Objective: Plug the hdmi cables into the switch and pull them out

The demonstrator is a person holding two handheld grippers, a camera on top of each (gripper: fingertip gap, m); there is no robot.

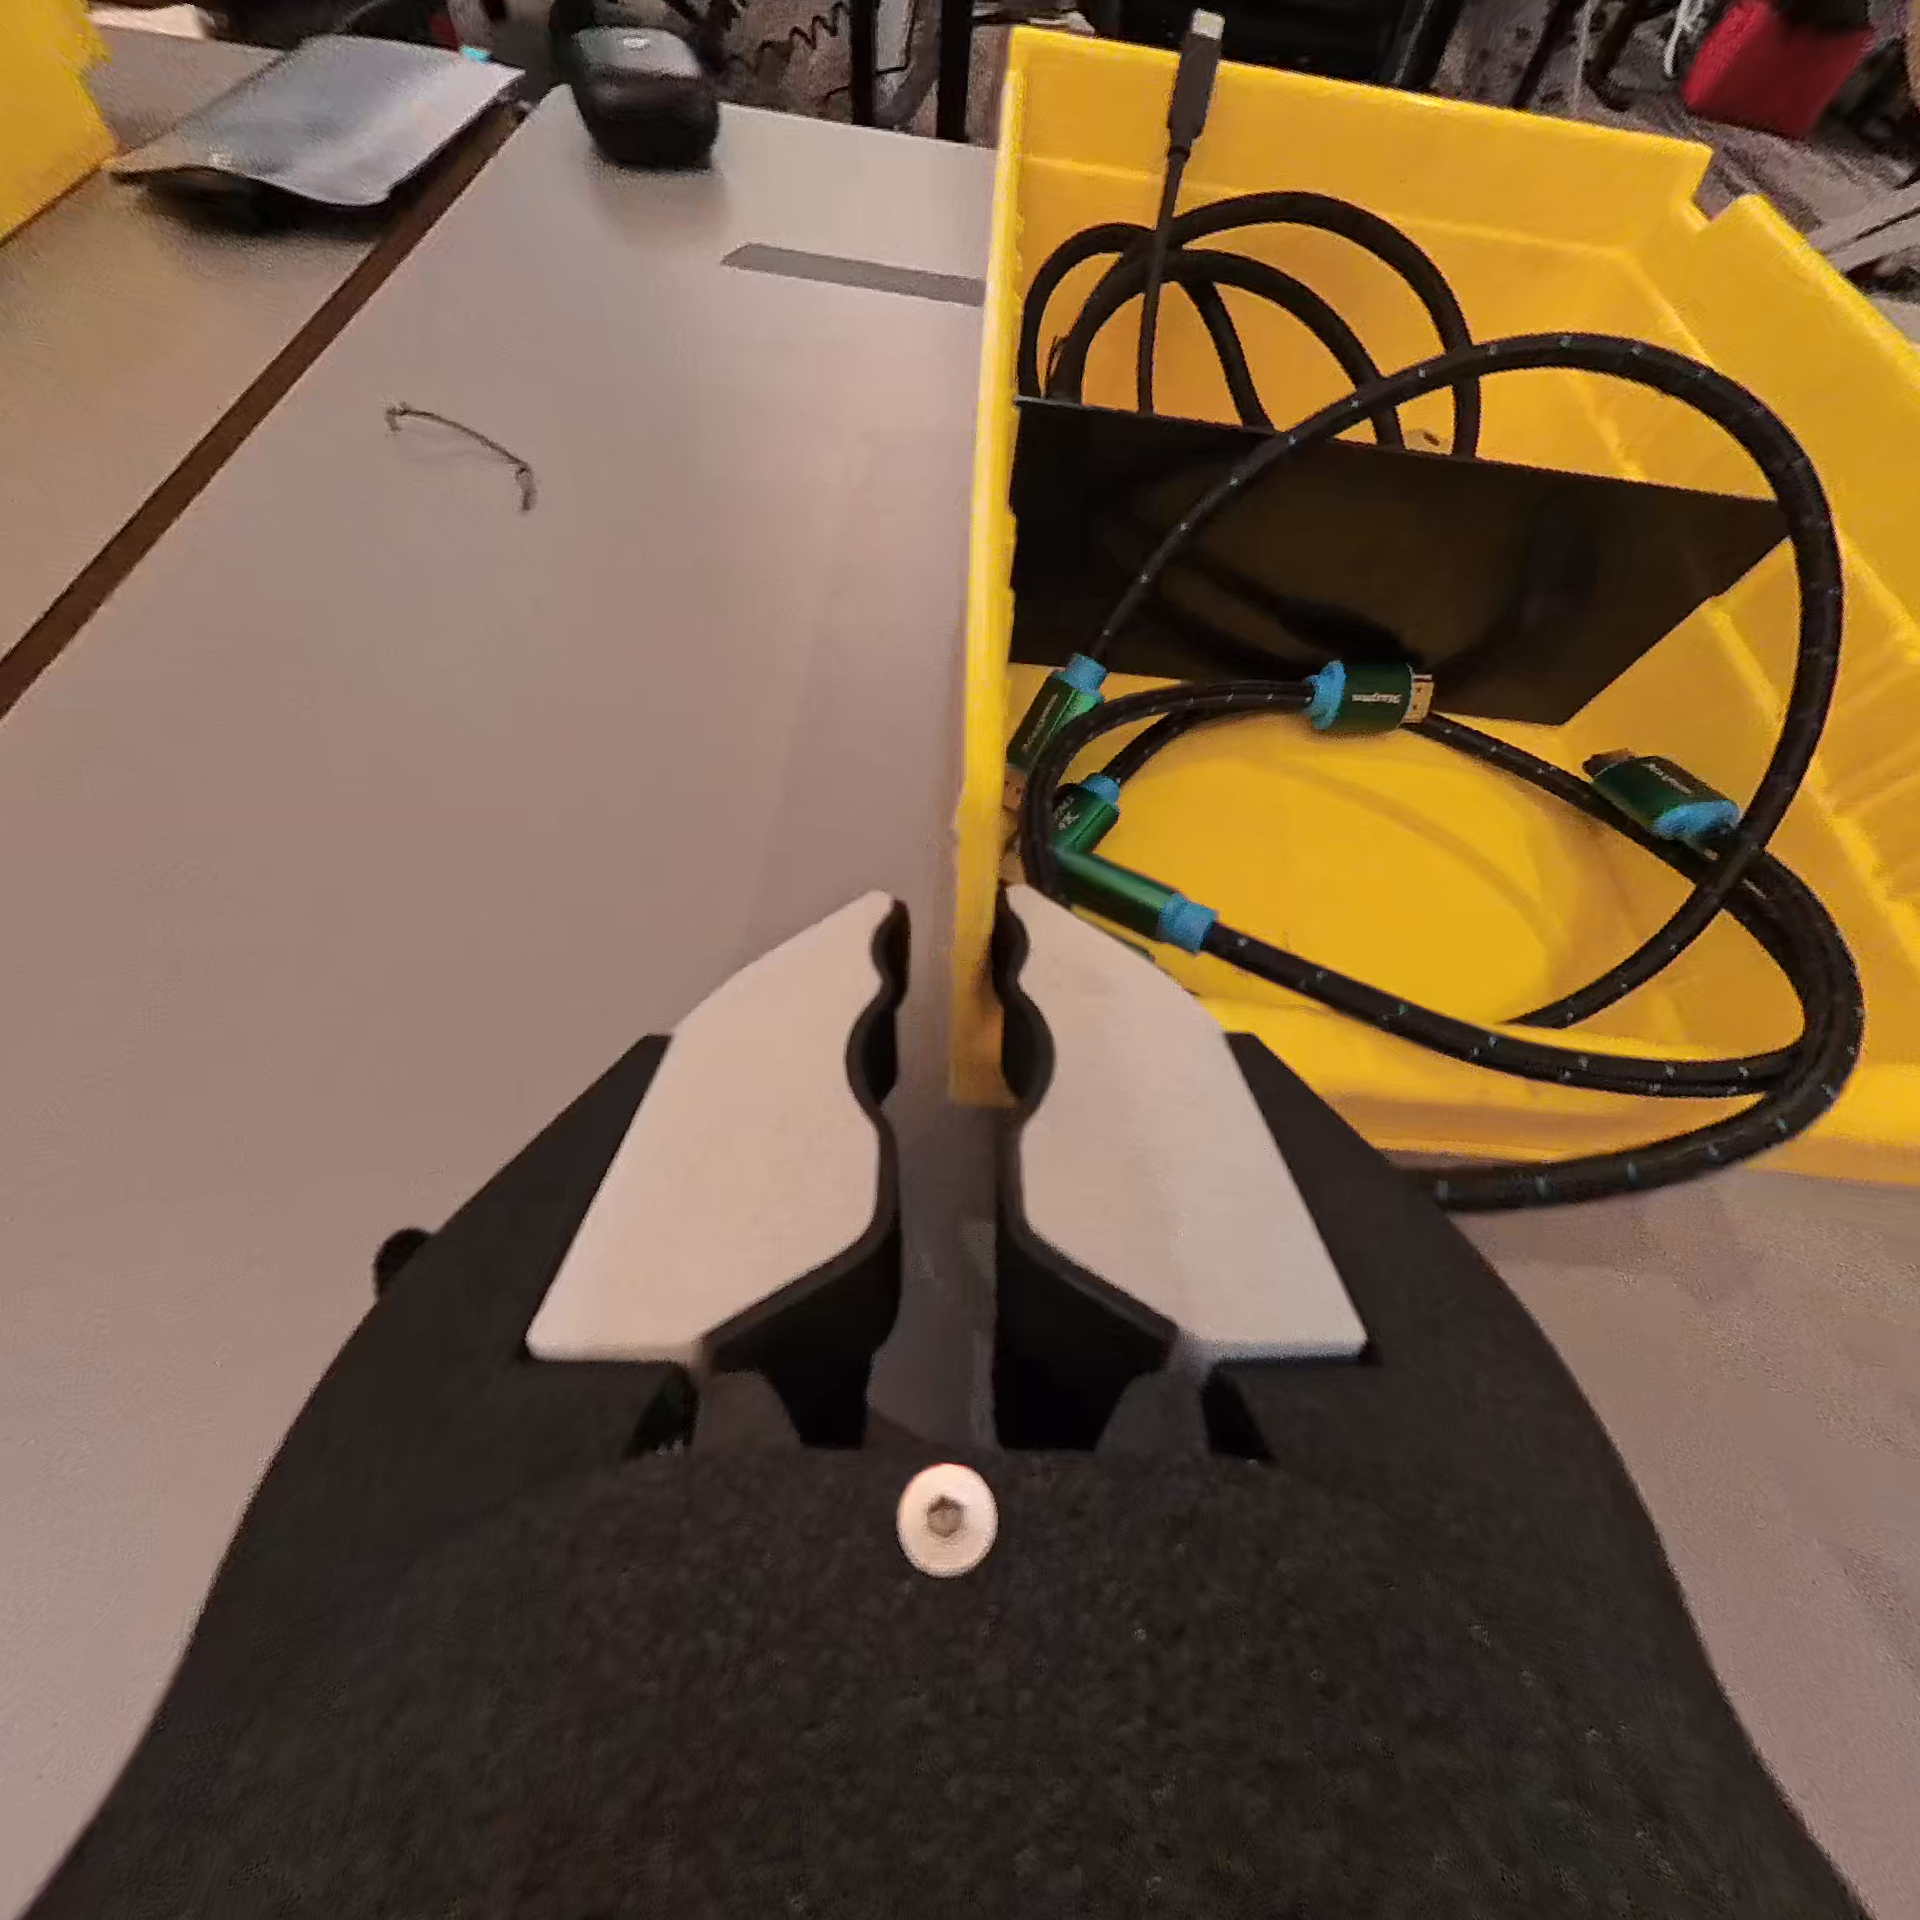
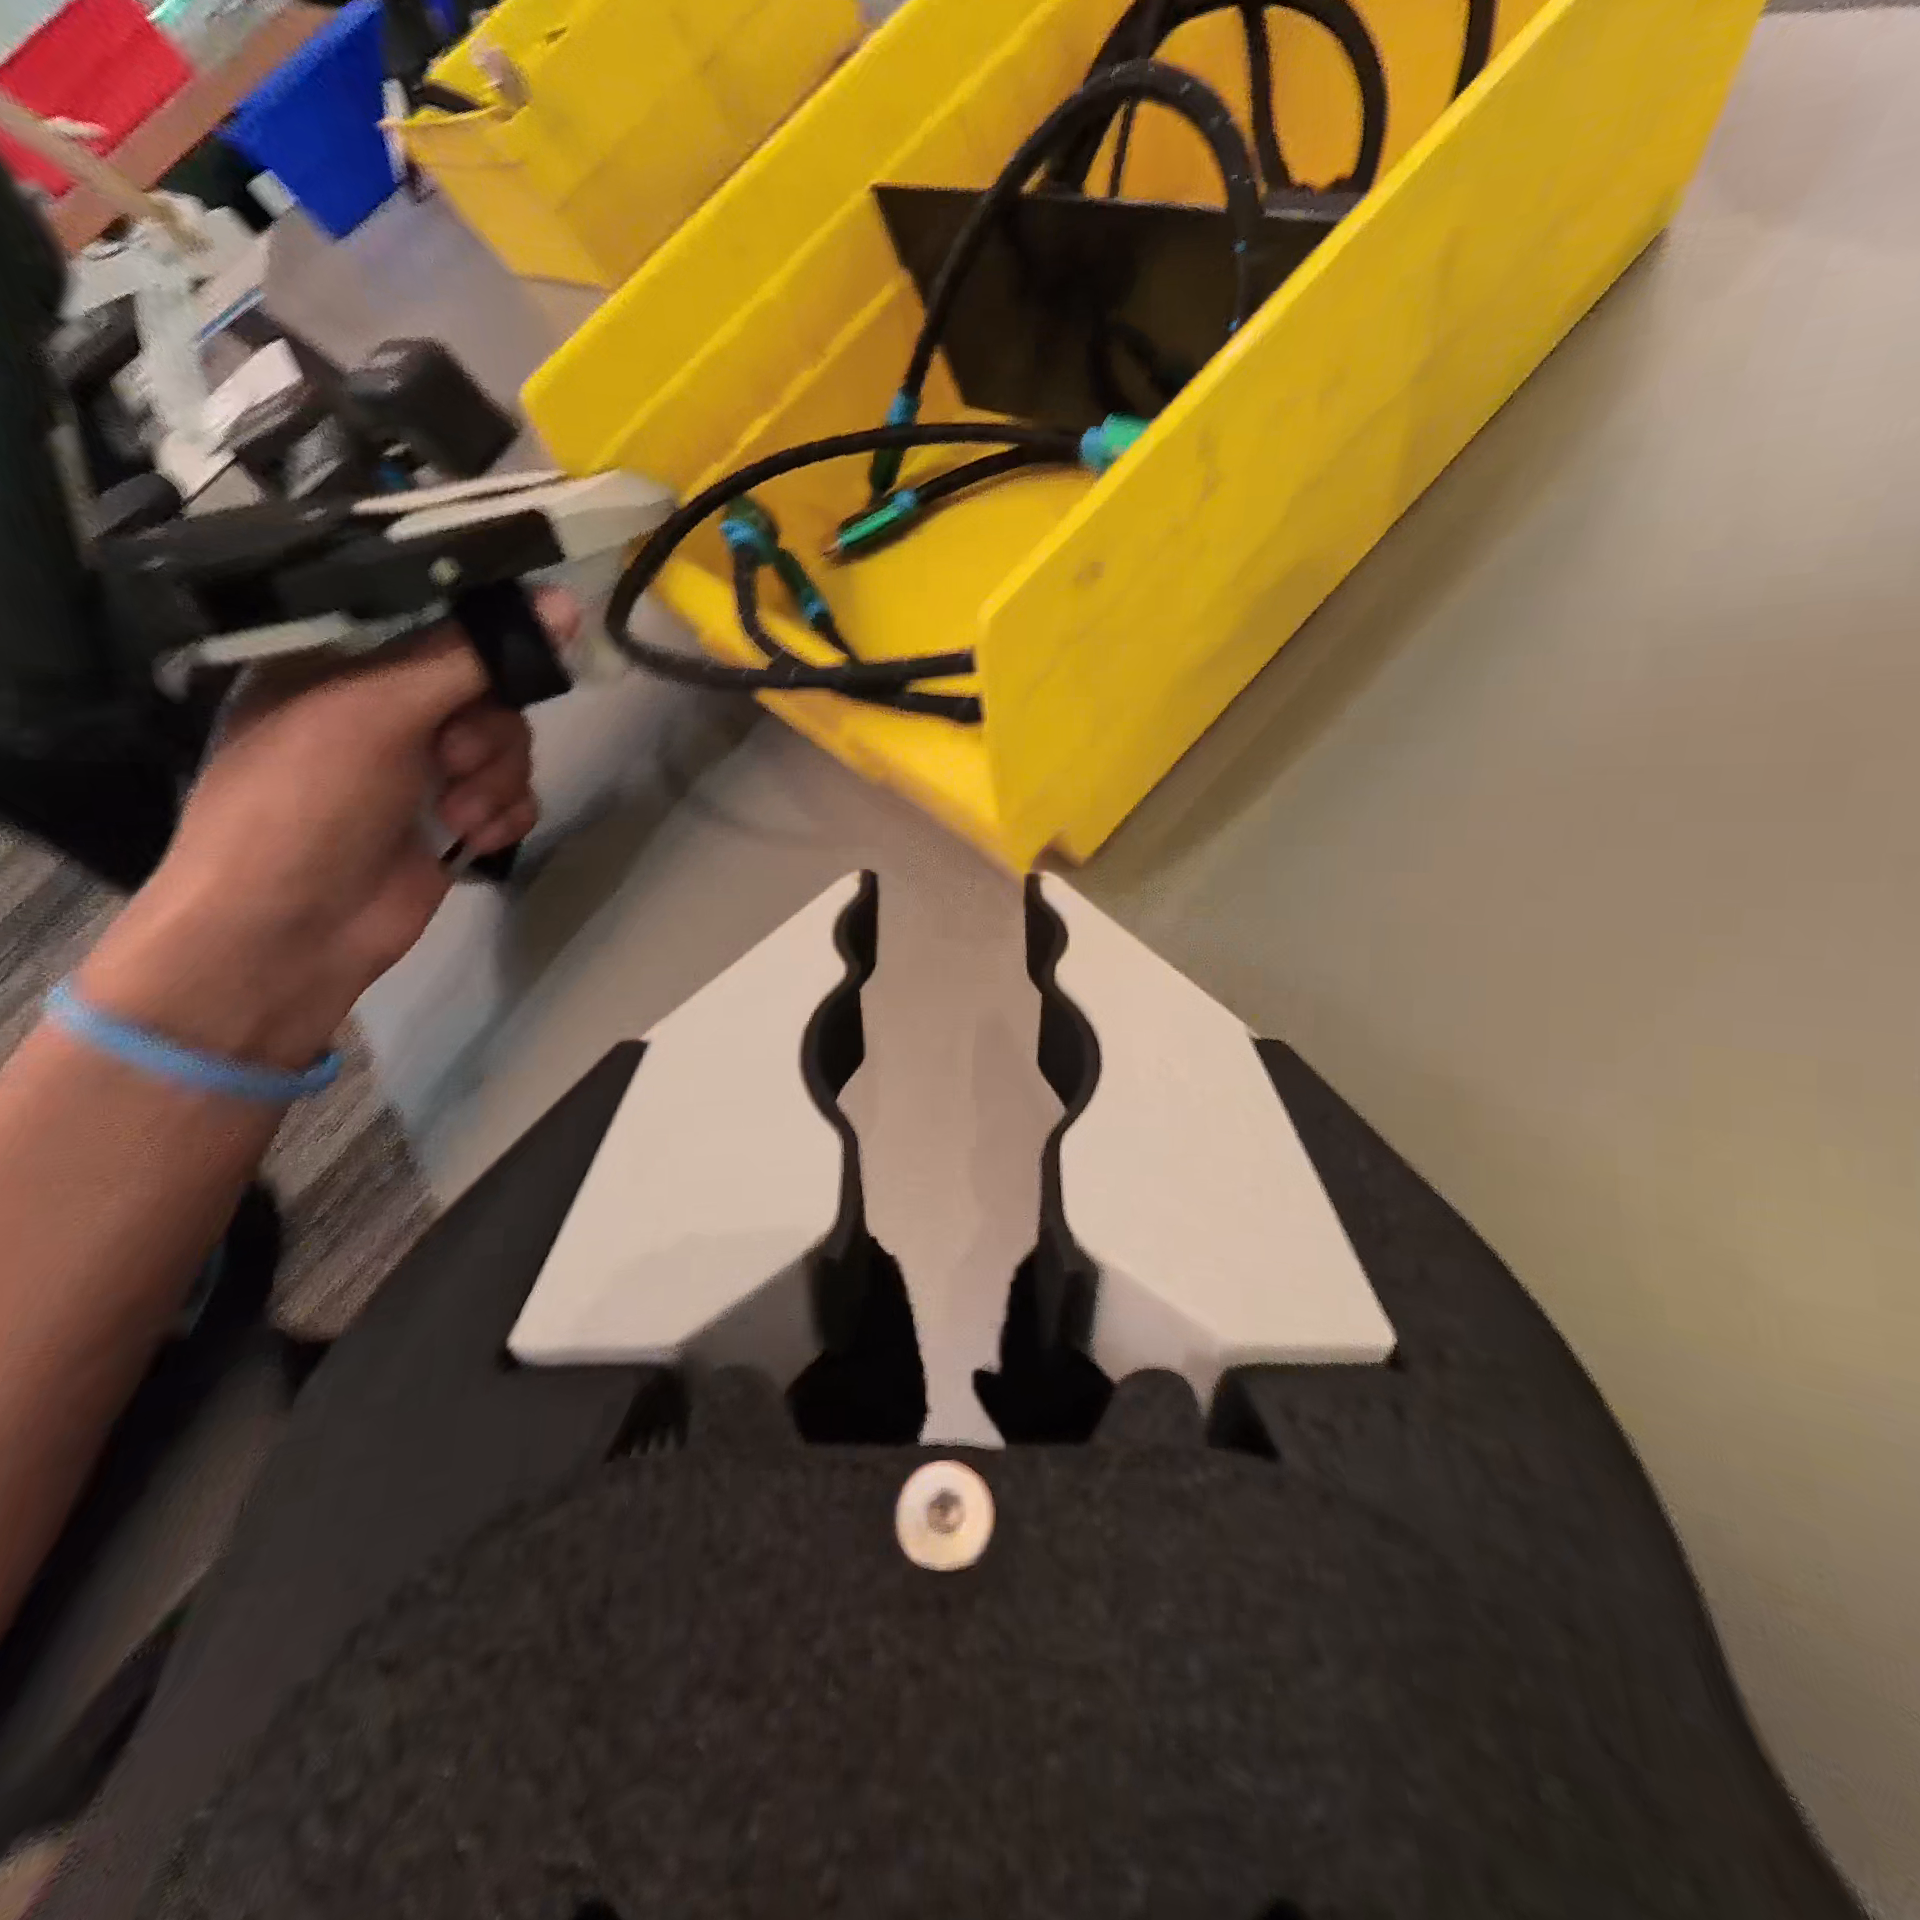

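Note:
Black braided HDMI cables [image 1: 1558,1049] with green plugs [image 1: 1132,904] and blue collars lie coiled in a yellow bin [image 1: 1558,208]. One loop hangs over the bin's low front. A black panel [image 1: 1351,551] stands across the bin. My left gripper [image 1: 951,914] is narrowly open and empty, its tips at the bin's near left corner. It also shows in the right wrist view [image 2: 623,509], held by a hand [image 2: 343,810]. My right gripper [image 2: 951,894] is open and empty, just short of the bin's [image 2: 1299,468] near right corner. The cables [image 2: 831,675] and a plug [image 2: 873,530] show there too.
A thin black cable [image 1: 1184,104] stands up at the bin's back. A dark pouch [image 1: 312,125], a black case [image 1: 649,94] and a thin wire tie [image 1: 468,447] lie on the grey table. A second yellow bin [image 2: 623,135] and a blue bin [image 2: 322,114] stand beyond. One gripper's finger ends stand about 20 centimeters off the other's.

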